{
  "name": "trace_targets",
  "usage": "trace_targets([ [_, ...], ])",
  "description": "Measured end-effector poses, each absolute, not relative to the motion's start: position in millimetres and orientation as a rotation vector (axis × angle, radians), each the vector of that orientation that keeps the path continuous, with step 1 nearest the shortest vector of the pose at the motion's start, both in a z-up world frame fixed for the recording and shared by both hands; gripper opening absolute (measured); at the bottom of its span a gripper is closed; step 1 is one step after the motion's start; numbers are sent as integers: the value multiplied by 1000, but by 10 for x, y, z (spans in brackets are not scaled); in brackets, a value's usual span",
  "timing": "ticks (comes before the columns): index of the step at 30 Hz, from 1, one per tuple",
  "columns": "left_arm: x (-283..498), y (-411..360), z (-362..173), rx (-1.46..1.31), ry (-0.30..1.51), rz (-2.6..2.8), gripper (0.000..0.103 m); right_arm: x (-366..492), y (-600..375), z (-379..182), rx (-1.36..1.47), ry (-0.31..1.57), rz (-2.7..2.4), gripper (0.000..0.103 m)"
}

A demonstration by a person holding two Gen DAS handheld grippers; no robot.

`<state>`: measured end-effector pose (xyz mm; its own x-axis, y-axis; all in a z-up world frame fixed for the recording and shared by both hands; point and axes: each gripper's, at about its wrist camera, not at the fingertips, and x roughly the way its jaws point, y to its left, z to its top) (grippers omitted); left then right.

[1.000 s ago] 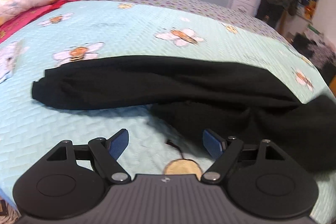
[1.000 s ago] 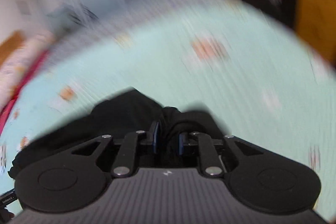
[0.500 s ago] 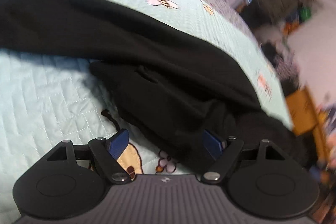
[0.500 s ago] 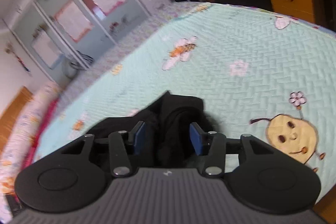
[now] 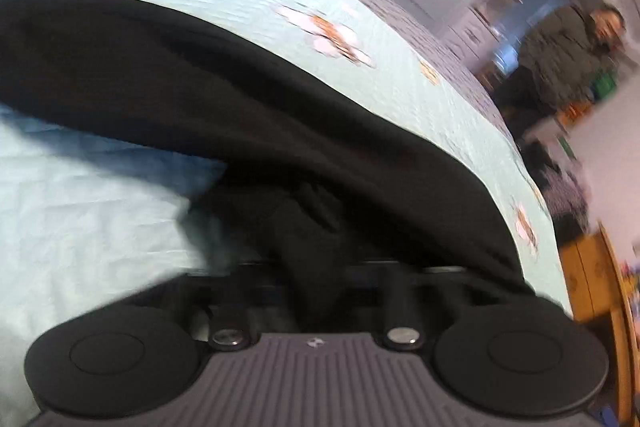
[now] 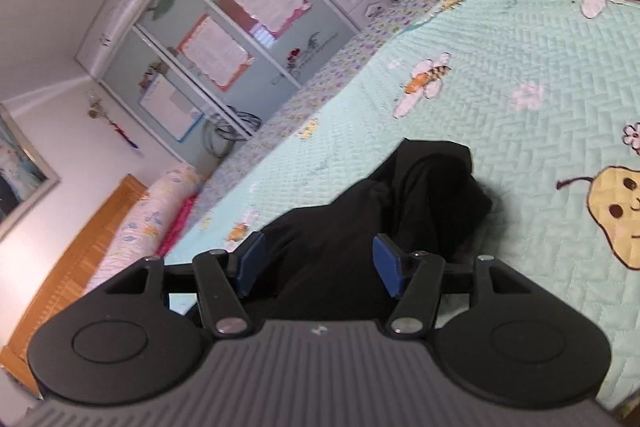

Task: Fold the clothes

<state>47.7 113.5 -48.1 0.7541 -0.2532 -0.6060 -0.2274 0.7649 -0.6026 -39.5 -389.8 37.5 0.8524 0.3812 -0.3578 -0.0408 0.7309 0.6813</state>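
A black garment [image 5: 224, 99] of soft, matte cloth lay on the bed's pale green quilted cover [image 6: 500, 131], which was printed with bees and a pear. In the left view its long axis ran from upper left down to lower right, sagging into loose folds. The left hand-held gripper [image 5: 316, 267] was buried in the cloth, so I could not tell its state. The right hand-held gripper [image 6: 320, 261] stood with its blue pads [image 6: 386, 263] apart over a bunched end.

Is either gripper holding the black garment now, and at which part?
Right gripper: open, holding nothing. Left gripper: buried in the black garment; hold cannot be told.
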Motion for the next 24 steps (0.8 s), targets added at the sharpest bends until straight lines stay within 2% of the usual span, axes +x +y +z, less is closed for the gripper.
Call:
trace_targets([
  [2, 511, 1102, -458, -694, 715, -37, 2, -392, -3876, 362, 711, 500, 235, 62],
  [8, -138, 1499, 176, -654, 401, 76, 2, -370, -3803, 500, 717, 447, 300, 62],
  [9, -208, 1604, 254, -631, 382, 122, 2, -341, -3748, 535, 701, 462, 341, 64],
  [13, -404, 2083, 507, -509, 368, 351, 2, -195, -3421, 592, 607, 569, 504, 81],
  [17, -600, 2562, 760, -380, 351, 576, 3, -27, -3083, 397, 506, 759, 536, 81],
  [22, -598, 2545, 499, -346, 456, 519, 6, -57, -3028, 180, 402, 893, 431, 81],
  [24, -621, 2571, 457, -350, 468, 562, 14, -122, -3144, 183, 366, 912, 374, 81],
])
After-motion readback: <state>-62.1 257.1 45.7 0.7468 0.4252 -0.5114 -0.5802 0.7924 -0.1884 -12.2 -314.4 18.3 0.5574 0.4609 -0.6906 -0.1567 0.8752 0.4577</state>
